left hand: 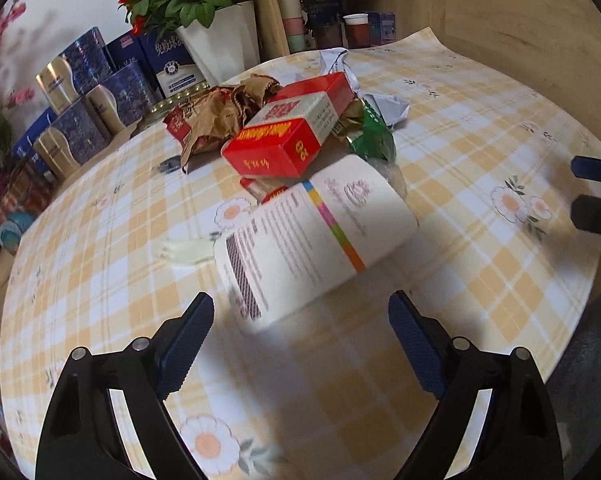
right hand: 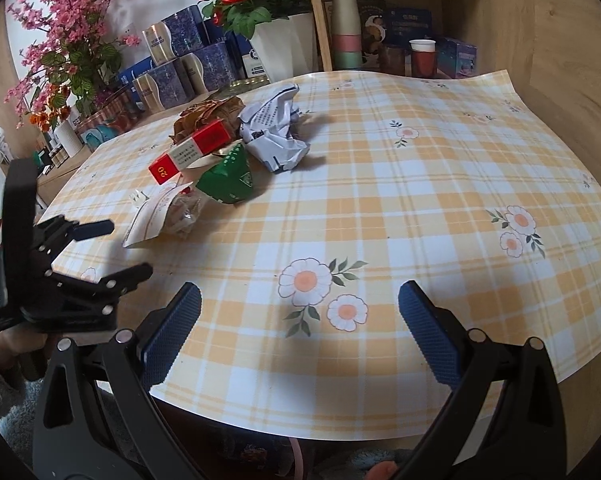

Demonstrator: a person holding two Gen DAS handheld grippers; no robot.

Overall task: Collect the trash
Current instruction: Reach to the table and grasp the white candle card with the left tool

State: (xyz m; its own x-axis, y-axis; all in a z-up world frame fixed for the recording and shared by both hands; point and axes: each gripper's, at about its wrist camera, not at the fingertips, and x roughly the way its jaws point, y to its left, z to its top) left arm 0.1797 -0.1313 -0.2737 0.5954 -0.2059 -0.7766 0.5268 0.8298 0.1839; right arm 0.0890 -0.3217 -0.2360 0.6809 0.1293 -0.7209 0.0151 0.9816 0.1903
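Note:
A pile of trash lies on the checked tablecloth [left hand: 100, 280]. In the left wrist view a white printed label wrapper [left hand: 316, 236] lies nearest, just beyond my open left gripper [left hand: 300, 340]. Behind it are a red and white cigarette box [left hand: 280, 140], crumpled brown paper [left hand: 220, 112], a green packet [left hand: 374, 136] and crumpled white paper [left hand: 388, 106]. In the right wrist view the same pile shows at upper left: box [right hand: 188, 152], green packet [right hand: 228, 180], white paper [right hand: 272, 132]. My right gripper [right hand: 300, 332] is open and empty over the table's front edge.
Blue and gold tins [left hand: 80, 108], a white pot of red roses [left hand: 220, 44] and stacked cups [right hand: 346, 32] stand at the back. Pink flowers [right hand: 68, 32] stand at the left. A wooden wall [right hand: 572, 60] bounds the right side. The left gripper [right hand: 80, 256] shows in the right wrist view.

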